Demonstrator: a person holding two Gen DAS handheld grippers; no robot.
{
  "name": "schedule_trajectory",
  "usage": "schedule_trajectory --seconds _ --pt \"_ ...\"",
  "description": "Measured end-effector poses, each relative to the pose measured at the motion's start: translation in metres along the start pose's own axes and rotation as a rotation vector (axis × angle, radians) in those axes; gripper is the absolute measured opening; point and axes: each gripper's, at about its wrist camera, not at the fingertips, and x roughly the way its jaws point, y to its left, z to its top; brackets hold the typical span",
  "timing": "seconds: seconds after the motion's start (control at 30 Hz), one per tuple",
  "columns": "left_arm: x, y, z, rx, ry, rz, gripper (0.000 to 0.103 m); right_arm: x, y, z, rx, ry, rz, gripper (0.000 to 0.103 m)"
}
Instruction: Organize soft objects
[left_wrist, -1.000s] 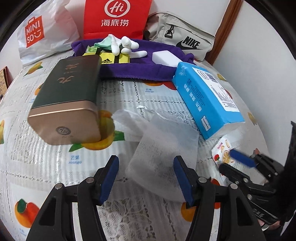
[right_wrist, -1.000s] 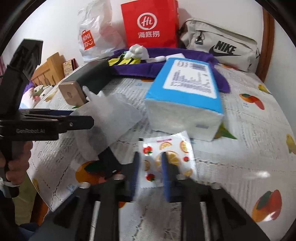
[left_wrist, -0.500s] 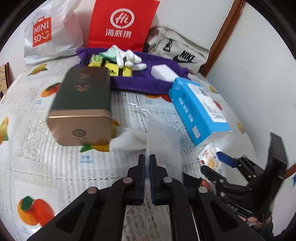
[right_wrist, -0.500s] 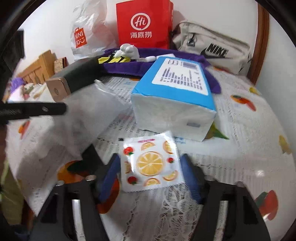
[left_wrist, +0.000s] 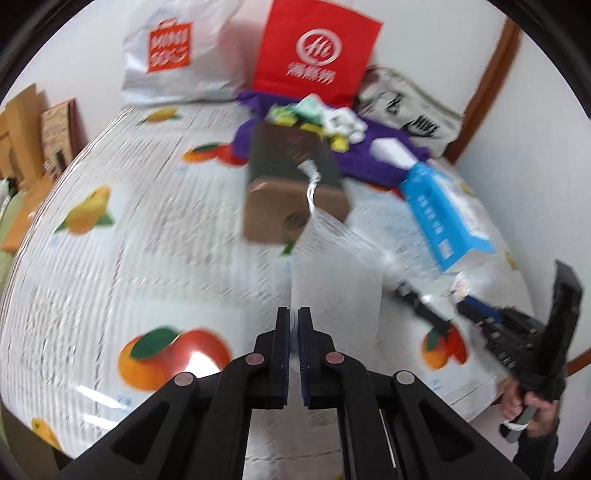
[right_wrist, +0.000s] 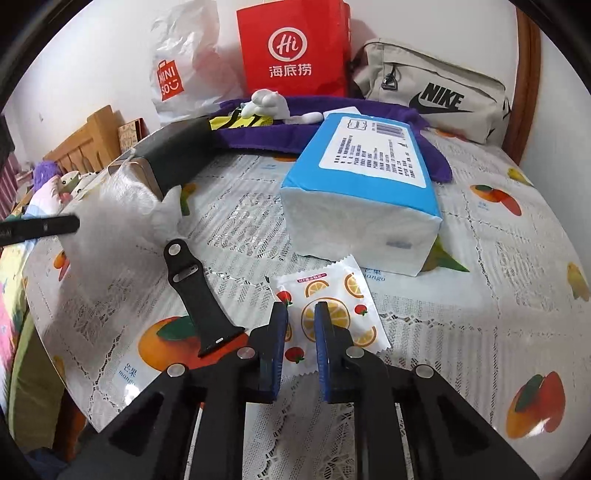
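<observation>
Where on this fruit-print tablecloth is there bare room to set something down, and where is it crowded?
Free: the broad stretch of tablecloth left of the dark tin, and the patch right of the blue tissue pack toward the table's edge. Crowded: the back, where the purple cloth carries small items before the bags, and the front middle with the black strap and orange-print sachet.

Bright even light; left view motion-blurred, right sharp; fisheye edges warped

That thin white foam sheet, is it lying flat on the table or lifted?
Lifted: the foam sheet hangs up off the tablecloth, pinched in the left hand-held gripper.
</observation>
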Motion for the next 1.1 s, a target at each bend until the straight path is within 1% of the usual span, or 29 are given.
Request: schedule_trajectory --seconds 0.07,0.13,0.17,0.2,0.27,0.3,0.33,0.4,0.43,0.5,0.57,0.63,0.7,0.77,0.8,0.83,0.87,0.9,0.93,0.97,1.0,1.03,1.07,1.1 --pt "0.005 0.004 -0.003 0.001 0.015 0.013 0.006 0.000 -0.001 0.000 0.003 0.004 0.007 0.016" --pt "0.009 0.005 -0.004 0.002 0.019 0.011 0.019 -0.001 -0.001 0.001 -0.008 0.010 0.003 0.016" --pt "0.010 0.005 -0.003 0.002 0.020 0.014 0.037 -0.002 0.000 0.000 -0.017 0.010 -0.001 0.017" --pt "0.010 0.005 -0.003 -0.002 0.016 0.022 0.054 -0.003 -0.001 0.000 -0.020 0.007 -0.003 0.021" --pt "0.011 0.002 -0.001 0.006 -0.001 0.003 0.060 -0.007 -0.002 0.000 -0.022 0.003 -0.012 0.032" --pt "0.012 -0.001 0.000 0.013 0.001 -0.006 0.060 -0.008 -0.003 0.000 -0.020 0.002 -0.012 0.046" --pt "0.013 -0.003 0.001 0.019 0.001 -0.012 0.061 -0.009 -0.005 -0.001 -0.013 -0.004 -0.018 0.057" --pt "0.017 -0.008 0.003 0.024 -0.002 -0.010 0.070 -0.012 -0.011 0.000 -0.002 -0.022 -0.034 0.066" --pt "0.020 -0.010 0.003 0.031 0.004 -0.004 0.070 -0.012 -0.013 0.001 0.006 -0.023 -0.038 0.071" --pt "0.029 -0.015 0.005 0.047 0.015 0.019 0.070 -0.008 -0.018 0.002 0.020 -0.007 -0.032 0.079" --pt "0.035 -0.018 0.005 0.058 0.021 0.032 0.071 -0.002 -0.020 0.003 0.027 0.011 -0.021 0.080" --pt "0.039 -0.023 0.004 0.071 0.018 0.043 0.076 0.005 -0.018 0.003 0.014 0.029 -0.011 0.089" --pt "0.042 -0.029 0.003 0.093 0.012 0.056 0.084 0.007 -0.012 0.002 -0.015 0.022 -0.024 0.093" --pt "0.047 -0.036 0.001 0.130 0.004 0.093 0.087 0.009 -0.009 0.002 -0.031 0.016 -0.045 0.094" --pt "0.049 -0.040 0.000 0.155 0.000 0.122 0.087 0.008 -0.010 0.001 -0.024 0.016 -0.042 0.094" --pt "0.051 -0.043 0.000 0.175 -0.007 0.144 0.087 0.009 -0.013 0.002 0.000 0.016 -0.038 0.091" --pt "0.053 -0.046 -0.002 0.195 -0.014 0.170 0.088 0.008 -0.014 0.002 0.008 0.008 -0.055 0.088" --pt "0.053 -0.047 -0.003 0.201 -0.030 0.173 0.088 0.008 -0.014 0.002 0.003 0.000 -0.082 0.077" --pt "0.052 -0.046 -0.002 0.190 -0.034 0.169 0.087 0.007 -0.014 0.002 -0.001 -0.006 -0.087 0.070" --pt "0.051 -0.045 -0.002 0.181 -0.045 0.177 0.082 0.006 -0.016 0.002 -0.002 -0.008 -0.081 0.067" --pt "0.050 -0.045 -0.002 0.183 -0.055 0.182 0.072 0.006 -0.017 0.003 -0.004 -0.009 -0.084 0.061" --pt "0.048 -0.044 -0.002 0.182 -0.067 0.179 0.065 0.005 -0.018 0.003 -0.004 -0.010 -0.084 0.058" --pt "0.047 -0.044 -0.002 0.181 -0.072 0.177 0.054 0.005 -0.019 0.003 -0.004 -0.012 -0.082 0.057" --pt "0.046 -0.043 -0.002 0.185 -0.075 0.175 0.043 0.004 -0.019 0.003 -0.004 -0.015 -0.080 0.051"
